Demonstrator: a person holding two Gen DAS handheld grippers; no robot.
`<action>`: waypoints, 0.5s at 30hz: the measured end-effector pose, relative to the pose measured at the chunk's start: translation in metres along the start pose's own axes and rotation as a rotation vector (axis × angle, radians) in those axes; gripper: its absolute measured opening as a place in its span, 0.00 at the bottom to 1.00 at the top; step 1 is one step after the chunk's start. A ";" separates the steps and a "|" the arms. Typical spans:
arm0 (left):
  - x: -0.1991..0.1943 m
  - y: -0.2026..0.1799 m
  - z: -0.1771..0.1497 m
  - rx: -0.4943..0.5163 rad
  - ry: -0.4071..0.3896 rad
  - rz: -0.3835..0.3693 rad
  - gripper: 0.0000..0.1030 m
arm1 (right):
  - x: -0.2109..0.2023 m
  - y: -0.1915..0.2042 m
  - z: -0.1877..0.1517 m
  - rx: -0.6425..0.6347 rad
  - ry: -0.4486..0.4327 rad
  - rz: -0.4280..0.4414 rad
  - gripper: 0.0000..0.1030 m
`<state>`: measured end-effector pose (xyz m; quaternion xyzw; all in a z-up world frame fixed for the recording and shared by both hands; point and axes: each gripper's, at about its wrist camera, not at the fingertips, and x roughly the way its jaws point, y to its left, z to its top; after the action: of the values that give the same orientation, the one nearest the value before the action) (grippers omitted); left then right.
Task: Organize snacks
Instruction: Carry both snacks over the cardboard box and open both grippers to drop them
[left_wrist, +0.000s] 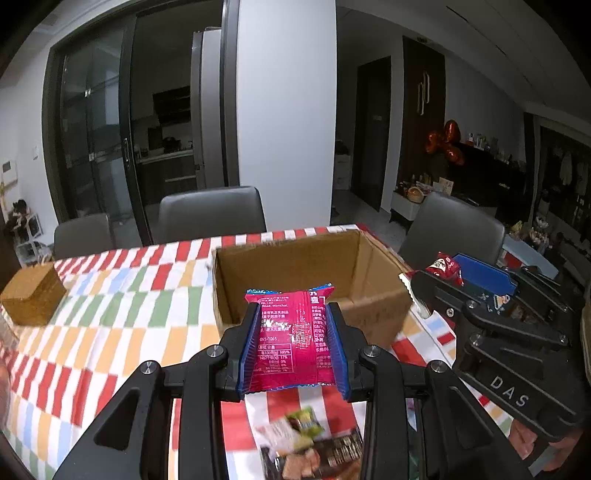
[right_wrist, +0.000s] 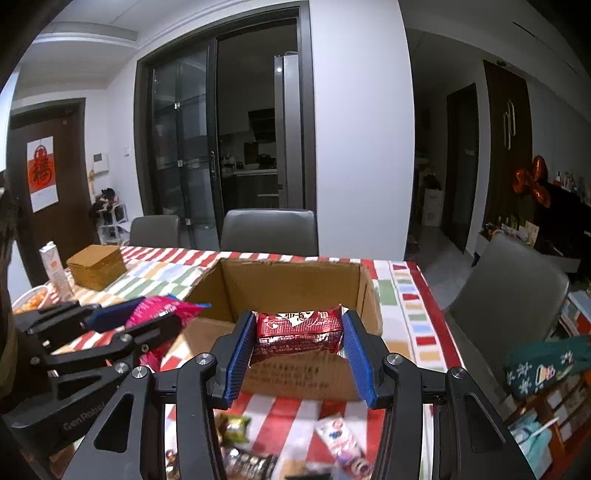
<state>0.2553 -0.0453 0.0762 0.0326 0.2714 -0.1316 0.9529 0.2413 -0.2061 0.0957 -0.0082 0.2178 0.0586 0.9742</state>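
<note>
My left gripper (left_wrist: 291, 314) is shut on a magenta snack packet (left_wrist: 291, 339) and holds it above the table, just in front of the open cardboard box (left_wrist: 295, 258). My right gripper (right_wrist: 299, 321) is shut on a red snack packet (right_wrist: 299, 330) at the near rim of the same box (right_wrist: 288, 273). Each gripper shows in the other's view: the right one (left_wrist: 454, 280) at the box's right side, the left one (right_wrist: 147, 314) at its left with the magenta packet (right_wrist: 162, 310). Loose snack packets (left_wrist: 306, 439) (right_wrist: 340, 435) lie on the striped tablecloth below.
A brown closed box (left_wrist: 31, 295) (right_wrist: 98, 266) stands at the table's left. A carton (right_wrist: 55, 269) and a bowl (right_wrist: 29, 301) stand at the far left. Grey chairs (left_wrist: 212, 212) (right_wrist: 513, 295) surround the table. A green pouch (right_wrist: 543, 365) lies at the right.
</note>
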 end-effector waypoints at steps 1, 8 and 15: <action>0.005 0.002 0.006 0.001 0.003 0.001 0.34 | 0.007 0.000 0.005 -0.011 -0.002 -0.004 0.48; 0.037 0.007 0.028 0.027 0.021 0.038 0.34 | 0.041 -0.009 0.024 -0.022 0.037 -0.021 0.48; 0.066 0.011 0.043 0.036 0.063 0.043 0.34 | 0.064 -0.018 0.028 -0.029 0.084 -0.046 0.48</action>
<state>0.3343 -0.0557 0.0778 0.0596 0.2983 -0.1147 0.9457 0.3126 -0.2158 0.0935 -0.0299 0.2574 0.0387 0.9651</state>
